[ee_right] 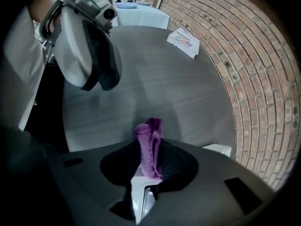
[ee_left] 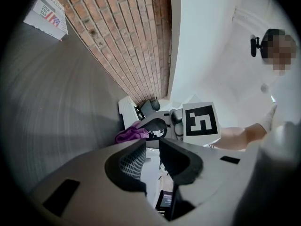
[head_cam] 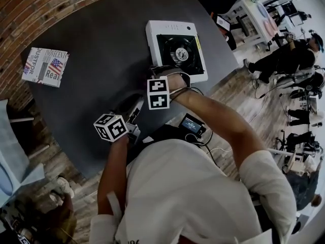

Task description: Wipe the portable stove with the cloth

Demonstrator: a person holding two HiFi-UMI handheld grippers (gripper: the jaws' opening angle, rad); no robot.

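On the dark round table point(head_cam: 86, 80), the head view showed the white square portable stove with a black burner point(head_cam: 176, 50) just past your right gripper point(head_cam: 173, 76). The left gripper view showed your left gripper point(ee_left: 151, 147) a little open, holding nothing. The right gripper view showed jaws pinching the soft purple knitted cloth point(ee_right: 150, 145). It looked light and floppy, best held by a thick bunch.

The portable stove point(head_cam: 176, 50), white and square with a black burner well, sits flat on the dark table point(head_cam: 101, 85) near its far edge. The purple cloth point(ee_right: 150, 147), bunched upright, is pinched between the right gripper's point(ee_right: 149, 168) jaws just above the table.
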